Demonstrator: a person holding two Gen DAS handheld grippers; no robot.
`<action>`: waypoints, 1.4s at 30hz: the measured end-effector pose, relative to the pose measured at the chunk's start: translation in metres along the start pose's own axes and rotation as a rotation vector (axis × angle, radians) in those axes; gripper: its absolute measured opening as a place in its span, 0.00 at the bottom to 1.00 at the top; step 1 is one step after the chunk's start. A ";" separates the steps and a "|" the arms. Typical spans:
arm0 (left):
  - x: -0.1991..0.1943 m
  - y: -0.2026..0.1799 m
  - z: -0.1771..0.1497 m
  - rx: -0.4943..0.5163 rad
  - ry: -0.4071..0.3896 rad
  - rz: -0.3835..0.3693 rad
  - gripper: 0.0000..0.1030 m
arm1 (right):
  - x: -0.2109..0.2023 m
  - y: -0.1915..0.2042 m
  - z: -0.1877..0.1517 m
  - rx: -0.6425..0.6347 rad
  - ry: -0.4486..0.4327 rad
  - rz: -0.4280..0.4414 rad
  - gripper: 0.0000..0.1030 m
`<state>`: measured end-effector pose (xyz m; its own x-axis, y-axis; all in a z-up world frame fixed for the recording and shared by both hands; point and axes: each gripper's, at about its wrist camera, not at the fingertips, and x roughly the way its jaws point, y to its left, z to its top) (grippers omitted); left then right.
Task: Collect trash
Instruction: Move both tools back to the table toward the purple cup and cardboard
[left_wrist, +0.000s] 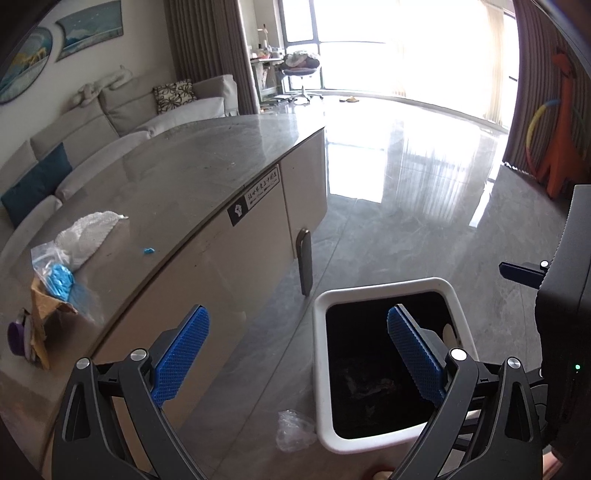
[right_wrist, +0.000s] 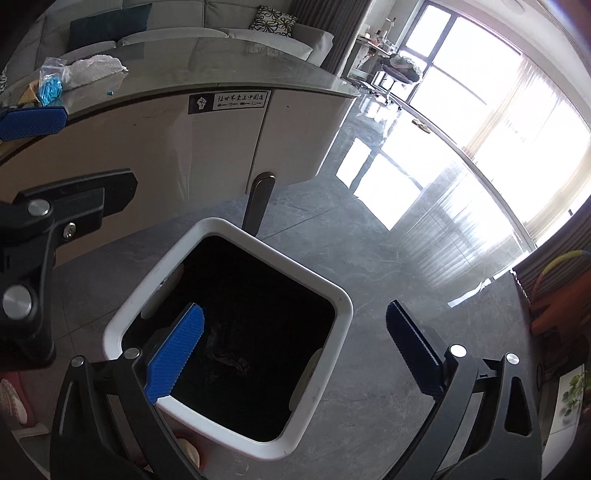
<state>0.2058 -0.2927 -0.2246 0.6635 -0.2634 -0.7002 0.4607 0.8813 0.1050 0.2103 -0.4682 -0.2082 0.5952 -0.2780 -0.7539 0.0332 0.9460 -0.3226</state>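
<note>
- Right gripper (right_wrist: 295, 354): jaws wide apart, nothing between the pads, poised above the bin (right_wrist: 343, 306).
- Bin: white rim, black liner, on the grey floor (right_wrist: 388, 258) just beside the counter's cabinet front. Dark crumpled stuff lies at the bottom; what it is, cannot tell.
- Left gripper (left_wrist: 298, 354): jaws also spread, empty, over the gap between counter (left_wrist: 184, 166) and bin.
- Clear wrapper (left_wrist: 295, 430) on the floor, touching the bin's near left corner.
- Counter's near left corner: white bag (left_wrist: 86, 236), clear pouch with blue contents (left_wrist: 59, 277), torn cardboard (left_wrist: 42, 314), purple item (left_wrist: 16, 338).
- Small blue scrap (left_wrist: 147, 251) near the counter's front edge.
</note>
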 end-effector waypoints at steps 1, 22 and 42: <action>-0.004 0.004 0.000 -0.005 -0.009 0.007 0.94 | -0.006 0.000 0.004 0.009 -0.034 -0.010 0.95; -0.090 0.138 -0.018 -0.191 -0.132 0.200 0.96 | -0.121 0.074 0.056 0.120 -0.466 0.035 0.95; -0.092 0.304 -0.051 -0.367 -0.103 0.412 0.96 | -0.145 0.241 0.149 0.002 -0.576 0.246 0.95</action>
<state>0.2547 0.0197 -0.1638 0.8077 0.1107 -0.5791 -0.0716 0.9934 0.0900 0.2513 -0.1750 -0.0918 0.9229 0.0818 -0.3763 -0.1584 0.9713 -0.1772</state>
